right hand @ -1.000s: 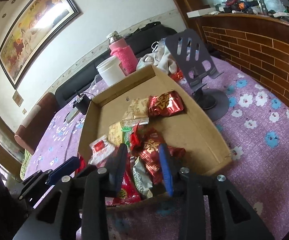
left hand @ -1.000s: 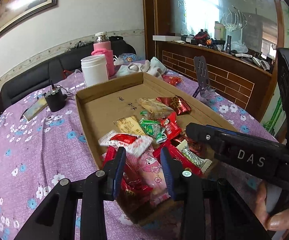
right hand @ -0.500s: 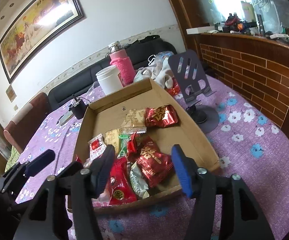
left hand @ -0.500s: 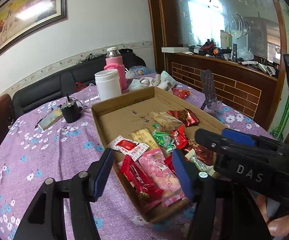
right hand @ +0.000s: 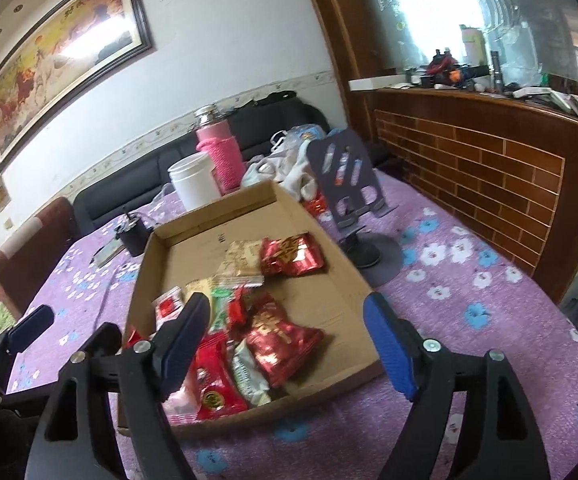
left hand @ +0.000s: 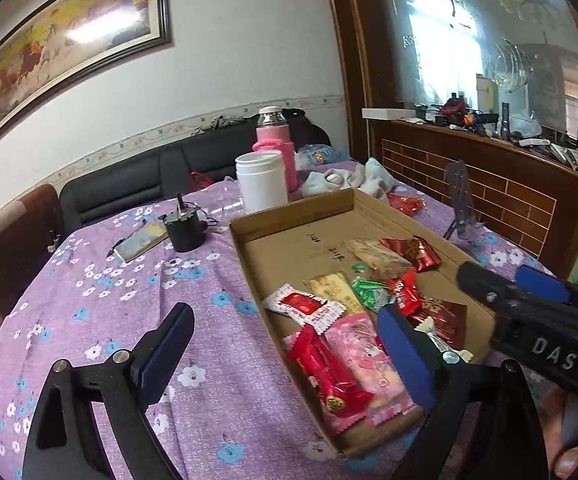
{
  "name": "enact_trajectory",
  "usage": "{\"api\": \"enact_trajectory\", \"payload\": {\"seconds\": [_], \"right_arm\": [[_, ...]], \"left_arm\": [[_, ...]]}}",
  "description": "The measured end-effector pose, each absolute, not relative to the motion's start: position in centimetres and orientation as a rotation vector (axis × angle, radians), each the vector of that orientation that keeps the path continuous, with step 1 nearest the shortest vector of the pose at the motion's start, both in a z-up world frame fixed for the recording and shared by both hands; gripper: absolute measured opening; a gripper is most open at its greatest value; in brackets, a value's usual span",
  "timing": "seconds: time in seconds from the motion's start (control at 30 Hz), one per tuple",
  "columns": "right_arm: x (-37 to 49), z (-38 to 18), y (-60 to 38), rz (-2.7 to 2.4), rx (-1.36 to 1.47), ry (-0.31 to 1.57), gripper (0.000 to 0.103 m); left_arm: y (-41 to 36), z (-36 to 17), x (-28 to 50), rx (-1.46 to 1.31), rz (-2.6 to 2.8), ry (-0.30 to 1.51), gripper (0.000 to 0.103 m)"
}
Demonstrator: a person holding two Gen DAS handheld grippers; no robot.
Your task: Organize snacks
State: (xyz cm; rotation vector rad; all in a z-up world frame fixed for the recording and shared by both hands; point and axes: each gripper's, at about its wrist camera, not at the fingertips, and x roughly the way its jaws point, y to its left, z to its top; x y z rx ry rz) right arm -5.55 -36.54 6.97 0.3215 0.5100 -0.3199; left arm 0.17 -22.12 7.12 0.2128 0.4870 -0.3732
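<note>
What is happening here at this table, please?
A person holds a gripper in each hand over a cardboard tray of snack packets on a purple tablecloth. The left gripper and the right gripper have both just been opening and now stand wide open, gripping nothing. The packets lie loose at the tray's near end.

Purple flowered tablecloth [left hand: 101,304], brown cardboard tray [left hand: 289,220], pink bottle [left hand: 275,148].

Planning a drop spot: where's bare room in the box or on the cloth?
Free: the cardboard box's far end, between its back wall and the gold packet; its right side by the red foil packet; the cloth left of the box; the cloth right of the phone stand. Crowded: the box's near corner and the far table edge around the white jar.
</note>
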Motion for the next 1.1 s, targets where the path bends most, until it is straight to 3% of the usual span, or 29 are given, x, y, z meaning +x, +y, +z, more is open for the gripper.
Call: {"api": "enact_trajectory", "payload": {"seconds": [0.5,0.63,0.83,1.1], "right_arm": [[-9.1,8.9,-36.9,-0.453,0.302,0.456,0.086],[-10.9,8.8,-33.4,-0.388,0.236,0.487,0.090],[-11.6,7.8,-29.1,-0.378,0.135,0.499,0.100],[-10.7,6.5,-28.1,-0.473,0.093,0.566,0.100]], "left_arm": [[-19.2,10.1,-1.7,0.249,-0.272,0.537,0.102],[-16.9,8.9,-4.4,0.308,-0.272,0.625,0.102],[-14.8,6.4,-6.2,0.290,-0.209,0.584,0.102],[-13.3,5.3,-4.5,0.251,-0.170,0.662,0.102]]}}
